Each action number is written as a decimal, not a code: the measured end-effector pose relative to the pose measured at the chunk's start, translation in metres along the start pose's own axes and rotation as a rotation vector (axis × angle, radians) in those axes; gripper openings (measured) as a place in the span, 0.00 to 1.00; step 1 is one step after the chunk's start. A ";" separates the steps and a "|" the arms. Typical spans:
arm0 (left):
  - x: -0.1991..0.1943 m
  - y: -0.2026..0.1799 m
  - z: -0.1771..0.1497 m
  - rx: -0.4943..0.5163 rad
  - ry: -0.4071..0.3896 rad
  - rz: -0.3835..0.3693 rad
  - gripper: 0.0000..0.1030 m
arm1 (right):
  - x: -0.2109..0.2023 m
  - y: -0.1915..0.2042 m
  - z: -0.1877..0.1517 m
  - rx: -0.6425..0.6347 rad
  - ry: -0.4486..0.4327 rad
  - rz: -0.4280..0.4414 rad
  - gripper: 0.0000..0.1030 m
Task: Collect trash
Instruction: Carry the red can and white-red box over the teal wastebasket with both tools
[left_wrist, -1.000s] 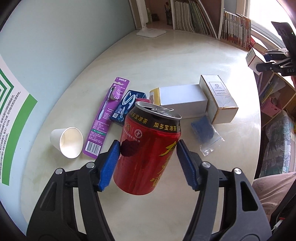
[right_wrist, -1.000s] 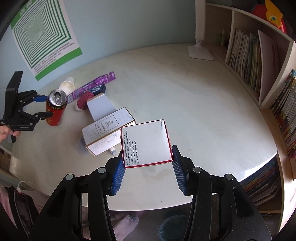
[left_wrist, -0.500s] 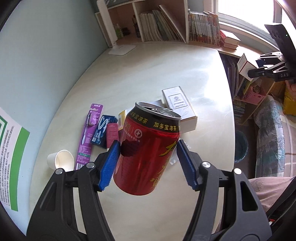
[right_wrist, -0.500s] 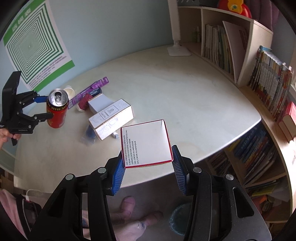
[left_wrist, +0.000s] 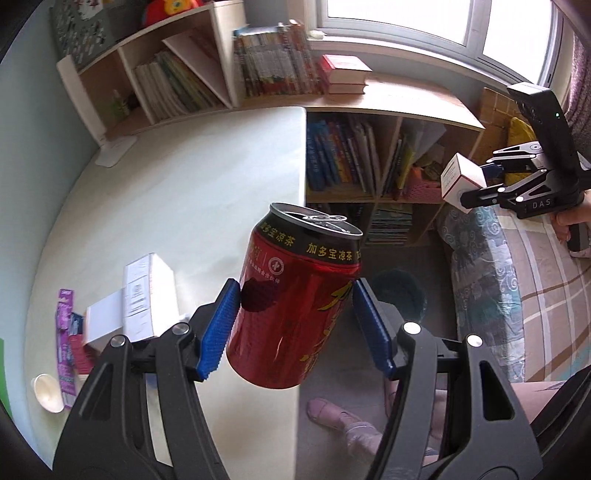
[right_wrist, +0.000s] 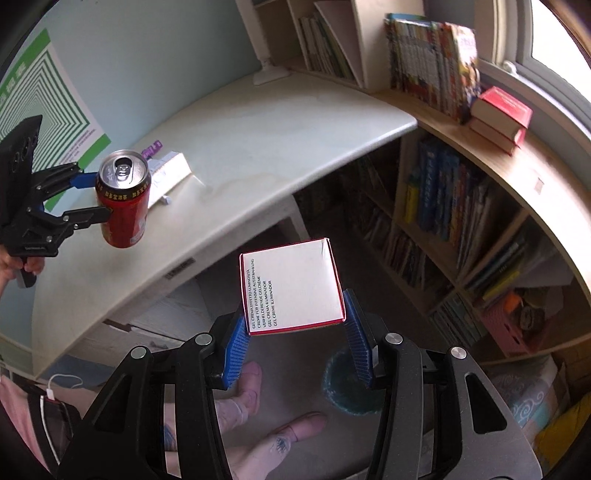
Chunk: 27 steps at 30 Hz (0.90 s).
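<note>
A red drink can (left_wrist: 291, 306) with an opened top hangs tilted between the blue pads of my left gripper (left_wrist: 295, 288), which is shut on it, just past the desk's edge. In the right wrist view the same can (right_wrist: 123, 195) and left gripper (right_wrist: 94, 197) sit at the left over the desk. My right gripper (right_wrist: 294, 308) is shut on a white box with red edging (right_wrist: 291, 288) above the floor. That box (left_wrist: 461, 181) and the right gripper (left_wrist: 476, 182) appear at the far right in the left wrist view. A dark teal bin (right_wrist: 347, 384) stands on the floor below the box, and is partly hidden behind the can (left_wrist: 399, 291).
On the pale desk (left_wrist: 192, 192) lie white boxes (left_wrist: 147, 295), a purple toothbrush pack (left_wrist: 64, 332) and a paper cup (left_wrist: 48, 391). Low bookshelves (right_wrist: 443, 221) run under the window. A person's feet (right_wrist: 240, 406) rest on the floor near the bin. A patterned bed cover (left_wrist: 517, 280) lies to the right.
Both grippers have swung away from the desk's middle, out past its edge, each rolling as it went. The floor, bin and low bookshelves have come into view. Can and box stay gripped.
</note>
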<state>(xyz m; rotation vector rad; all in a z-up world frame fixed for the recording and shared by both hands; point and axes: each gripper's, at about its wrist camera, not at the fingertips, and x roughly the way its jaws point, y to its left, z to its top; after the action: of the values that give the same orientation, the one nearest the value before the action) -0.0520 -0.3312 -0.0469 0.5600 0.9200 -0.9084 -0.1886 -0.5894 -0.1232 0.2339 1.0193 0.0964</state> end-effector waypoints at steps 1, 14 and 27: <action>0.010 -0.013 0.004 0.003 0.016 -0.017 0.59 | 0.001 -0.010 -0.010 0.018 0.012 -0.001 0.47; 0.175 -0.156 0.014 0.137 0.202 -0.179 0.59 | 0.072 -0.119 -0.124 0.264 0.164 0.036 0.47; 0.283 -0.217 -0.002 0.250 0.358 -0.224 0.86 | 0.136 -0.171 -0.170 0.419 0.213 0.080 0.80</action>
<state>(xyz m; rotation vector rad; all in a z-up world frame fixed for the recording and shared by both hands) -0.1549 -0.5607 -0.3000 0.8650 1.2169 -1.1575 -0.2678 -0.7047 -0.3626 0.6568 1.2373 -0.0224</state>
